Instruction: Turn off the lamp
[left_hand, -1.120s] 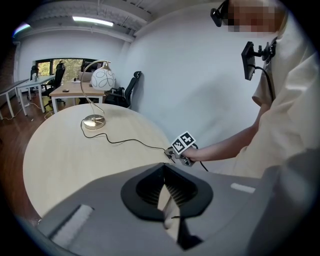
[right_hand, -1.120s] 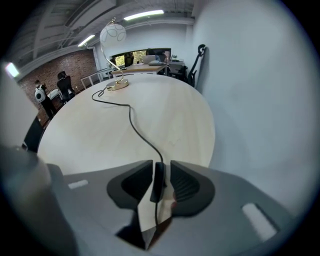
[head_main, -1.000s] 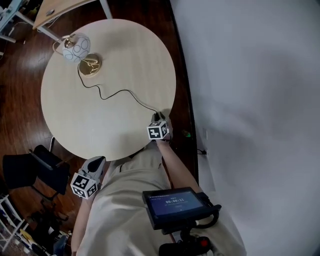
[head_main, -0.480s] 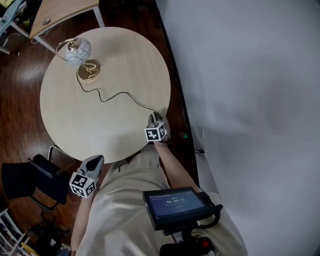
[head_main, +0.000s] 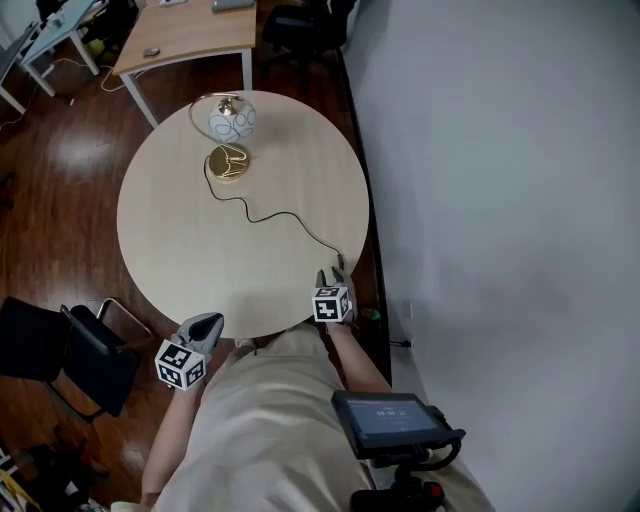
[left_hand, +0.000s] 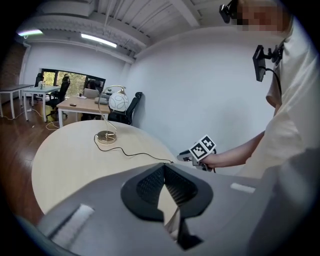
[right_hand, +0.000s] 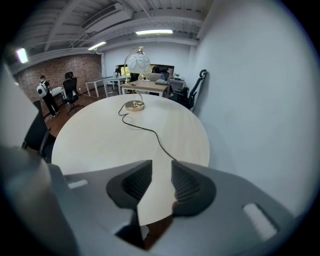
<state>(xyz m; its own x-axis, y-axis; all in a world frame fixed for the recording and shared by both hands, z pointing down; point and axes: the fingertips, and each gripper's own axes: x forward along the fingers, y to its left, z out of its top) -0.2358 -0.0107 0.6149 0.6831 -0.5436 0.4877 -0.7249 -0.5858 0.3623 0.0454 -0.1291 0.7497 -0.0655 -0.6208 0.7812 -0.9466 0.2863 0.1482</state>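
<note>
Round wooden table (head_main: 170, 260) in an office room. Lamp (head_main: 232, 120) stands well ahead of the right gripper (right_hand: 161, 166), near the far edge. Its cord (right_hand: 156, 139) trails back to just ahead of that gripper. Right jaws stand spread and empty. Left gripper (left_hand: 163, 168) jaws meet at the tips, nothing between. Lit or unlit cannot be told. Likely handling: shade fragile, stem thin, cord limp. Grip the cord, never the shade.

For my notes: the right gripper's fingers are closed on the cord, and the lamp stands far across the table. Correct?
No: the right gripper view shows the right gripper with fingers apart and empty; the cord lies on the table. The lamp stands far across.
</note>
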